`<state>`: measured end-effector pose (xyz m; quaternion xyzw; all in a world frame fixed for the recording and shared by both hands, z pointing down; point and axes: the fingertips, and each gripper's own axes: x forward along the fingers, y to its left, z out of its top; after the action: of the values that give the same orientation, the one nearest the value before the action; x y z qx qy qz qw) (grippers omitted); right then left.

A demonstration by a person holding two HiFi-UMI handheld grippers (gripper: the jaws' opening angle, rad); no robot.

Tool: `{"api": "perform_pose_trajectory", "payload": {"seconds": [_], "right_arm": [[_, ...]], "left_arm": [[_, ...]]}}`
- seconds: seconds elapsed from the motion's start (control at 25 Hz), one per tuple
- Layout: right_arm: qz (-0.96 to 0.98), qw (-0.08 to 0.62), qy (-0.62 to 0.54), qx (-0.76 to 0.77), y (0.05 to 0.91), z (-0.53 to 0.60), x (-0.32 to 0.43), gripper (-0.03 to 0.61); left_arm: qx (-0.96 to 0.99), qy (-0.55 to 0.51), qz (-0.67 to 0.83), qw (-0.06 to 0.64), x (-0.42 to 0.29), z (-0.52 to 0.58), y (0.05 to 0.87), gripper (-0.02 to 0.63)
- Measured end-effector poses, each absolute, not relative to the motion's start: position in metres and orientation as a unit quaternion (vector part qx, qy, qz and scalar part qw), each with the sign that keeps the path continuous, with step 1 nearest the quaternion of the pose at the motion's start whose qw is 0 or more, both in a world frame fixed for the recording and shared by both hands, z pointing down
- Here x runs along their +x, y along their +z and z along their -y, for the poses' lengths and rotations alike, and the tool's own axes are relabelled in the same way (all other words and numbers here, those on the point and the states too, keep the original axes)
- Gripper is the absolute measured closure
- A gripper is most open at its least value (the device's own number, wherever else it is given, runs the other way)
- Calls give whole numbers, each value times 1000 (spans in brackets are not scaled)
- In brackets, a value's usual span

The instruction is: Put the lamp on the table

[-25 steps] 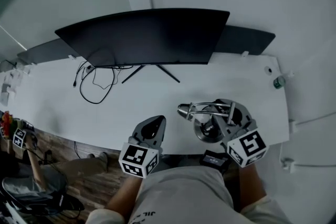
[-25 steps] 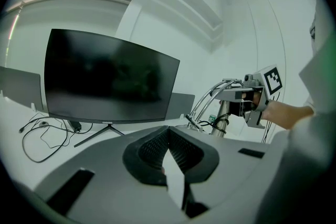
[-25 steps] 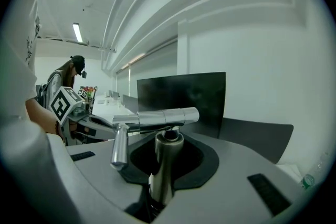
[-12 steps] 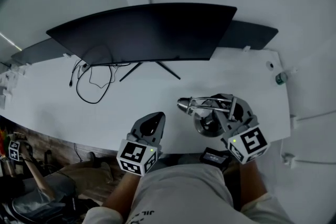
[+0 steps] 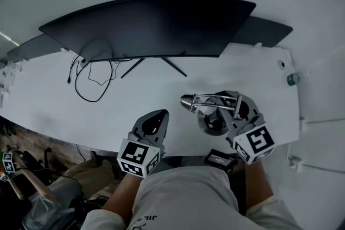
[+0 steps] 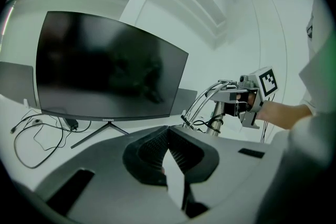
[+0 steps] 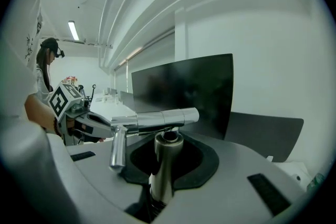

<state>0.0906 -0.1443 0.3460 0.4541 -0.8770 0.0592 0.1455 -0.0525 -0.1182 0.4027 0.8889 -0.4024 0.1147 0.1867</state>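
**Layout, left to right.** A loose cable (image 5: 89, 81) lies at the left of the white table (image 5: 161, 94). A wide curved monitor (image 5: 145, 27) stands behind it.

**Left tool.** The left tool (image 5: 160, 115) is held above the table's near edge. Its jaws are closed together and nothing is held between them.

**Lamp.** The chrome lamp (image 5: 214, 116) is to the right of the left tool. Its round base is over the near right part of the table and its arm is folded level.

**Right tool.** The right tool (image 7: 169, 139) is clenched on the lamp's upright stem.

**Far right.** A small green object (image 5: 292, 79) is seen by the table's far right edge. It cannot be identified.

**Step in hand.** The setting-down of the lamp is judged to be in progress. Whether the base is already borne by the table cannot be determined from any view.

**Next move.**
- The base is to be brought flat onto the table, well inside the near edge.
- The stem is to be kept upright until the weight is taken.
- Only then are the right tool's jaws to be released and drawn back clear of the arm.

**Writing.**
- A small maker's mark is noted on the monitor's lower bezel. It is too small to be read.
- Square black-and-white markers are carried on both tools' cubes.
- Print on the person's clothing is cut off at the frame edge and is not legible.
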Motion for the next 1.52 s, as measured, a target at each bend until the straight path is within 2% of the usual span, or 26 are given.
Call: {"api": "perform_pose_trajectory", "payload": {"seconds": [1.52], "right_arm": [[883, 145, 74, 440, 398, 197, 79, 509]], "left_arm": [[879, 125, 409, 211, -58, 131, 433, 611]]}}
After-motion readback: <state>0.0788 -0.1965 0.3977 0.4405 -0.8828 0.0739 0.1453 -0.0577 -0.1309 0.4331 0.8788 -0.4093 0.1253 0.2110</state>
